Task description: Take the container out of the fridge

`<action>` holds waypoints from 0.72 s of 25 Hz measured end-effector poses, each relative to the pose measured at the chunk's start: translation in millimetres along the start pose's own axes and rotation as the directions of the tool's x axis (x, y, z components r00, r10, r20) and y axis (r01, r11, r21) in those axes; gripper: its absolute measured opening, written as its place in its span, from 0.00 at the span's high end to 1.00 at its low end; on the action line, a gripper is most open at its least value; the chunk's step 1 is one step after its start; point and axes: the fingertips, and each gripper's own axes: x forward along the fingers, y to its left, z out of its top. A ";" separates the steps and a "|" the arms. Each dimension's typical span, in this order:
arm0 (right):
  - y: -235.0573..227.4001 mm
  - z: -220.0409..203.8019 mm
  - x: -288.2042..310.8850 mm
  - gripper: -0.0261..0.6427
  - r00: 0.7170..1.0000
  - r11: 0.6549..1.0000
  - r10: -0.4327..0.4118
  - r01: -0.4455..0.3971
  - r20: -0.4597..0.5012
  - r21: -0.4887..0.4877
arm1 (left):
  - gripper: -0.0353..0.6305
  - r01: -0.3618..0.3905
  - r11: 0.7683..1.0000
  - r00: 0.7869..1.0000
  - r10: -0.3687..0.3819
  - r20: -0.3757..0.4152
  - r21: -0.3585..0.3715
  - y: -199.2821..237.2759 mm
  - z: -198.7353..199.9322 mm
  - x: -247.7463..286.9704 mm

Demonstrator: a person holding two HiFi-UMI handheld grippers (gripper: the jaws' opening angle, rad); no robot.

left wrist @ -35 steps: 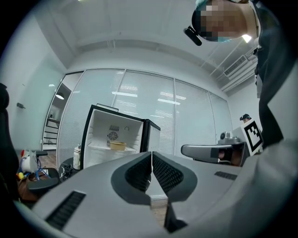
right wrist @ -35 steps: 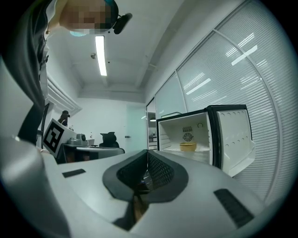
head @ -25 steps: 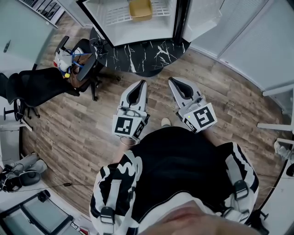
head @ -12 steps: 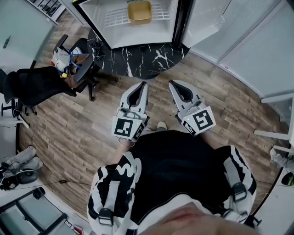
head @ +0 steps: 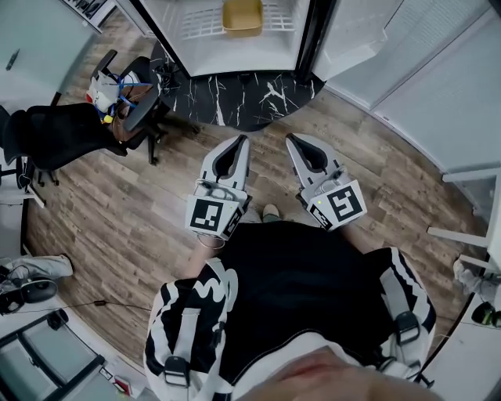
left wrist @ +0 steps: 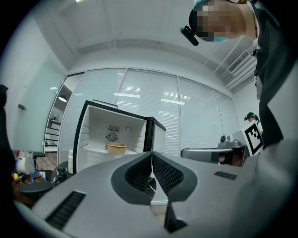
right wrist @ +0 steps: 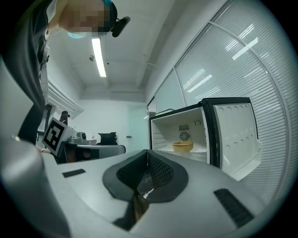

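Both grippers are held level in front of the person, side by side, pointing toward the open fridge. The left gripper [head: 243,140] has its jaws pressed together, tips meeting, and holds nothing. Its own view shows the two ribbed pads closed against each other, with only a sliver of floor visible through the gap beneath them. The right gripper [head: 290,137] is in the same state, with its jaws fully together and empty. The two are near each other but not touching. Each carries a marker cube at its rear end, the left cube [head: 210,215] and the right cube [head: 338,204], both close to the person's black top [head: 305,274].

The container [head: 241,16], a shallow yellowish tub, sits on a white shelf [head: 200,23] inside the fridge [head: 235,59], roughly in the middle of it. In both gripper views it stands below a round fan grille [right wrist: 185,136] in the back wall. The fridge door [right wrist: 235,135] is swung wide open, on the right in the head view.

A black mat with white marble veining [head: 243,98] lies on the floor in front of the fridge, between it and the gripper tips. Both grippers are well apart from the container, over the wooden floor [head: 141,227] just short of the mat. A black office chair [head: 63,137] stands at the left, and beside it a second chair [head: 117,94] carries some coloured items.
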 end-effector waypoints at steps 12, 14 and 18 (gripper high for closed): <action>-1.5 -12.6 13.7 0.94 1.000 1.000 0.011 -0.011 -0.017 0.026 | 0.93 -0.042 0.999 0.999 0.042 -0.006 -0.013 19.4 -9.8 -0.7; -4.3 -11.0 17.7 0.94 1.000 1.000 0.003 -0.003 -0.018 0.018 | 0.93 -0.031 0.999 1.000 0.031 -0.002 -0.016 22.9 -8.8 4.5; -16.2 -7.3 31.1 0.94 1.000 1.000 -0.016 0.016 -0.017 0.005 | 0.93 -0.010 1.000 1.000 0.010 0.004 -0.024 35.1 -7.3 23.3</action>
